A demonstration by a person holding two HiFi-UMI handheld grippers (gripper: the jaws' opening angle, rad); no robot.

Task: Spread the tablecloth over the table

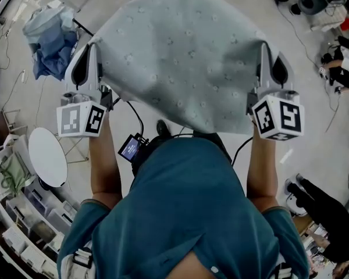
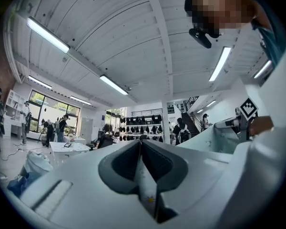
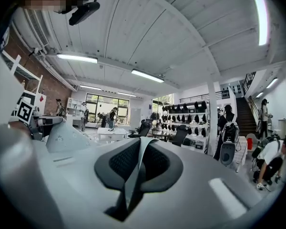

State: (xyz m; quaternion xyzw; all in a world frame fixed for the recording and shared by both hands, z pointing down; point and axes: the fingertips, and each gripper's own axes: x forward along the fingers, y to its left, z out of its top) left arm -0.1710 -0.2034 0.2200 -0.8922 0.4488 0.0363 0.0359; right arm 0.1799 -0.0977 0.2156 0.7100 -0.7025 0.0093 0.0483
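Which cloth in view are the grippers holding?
The pale dotted tablecloth, pinched by the left gripper and right gripper; the blue bundle lies on the floor.

Crumpled blue cloth heap [image 1: 49, 39] on floor [image 1: 317, 132]; distant dark-stocked shelves [image 2: 143, 120]

Head view steeply down; both gripper views level, close; tablecloth [image 1: 180, 57] shared.

Pale glossy floor [image 1: 320, 138] throughout, carrying a crumpled blue cloth heap [image 1: 49, 42] at upper left and a round white table [image 1: 46, 156] at left edge.
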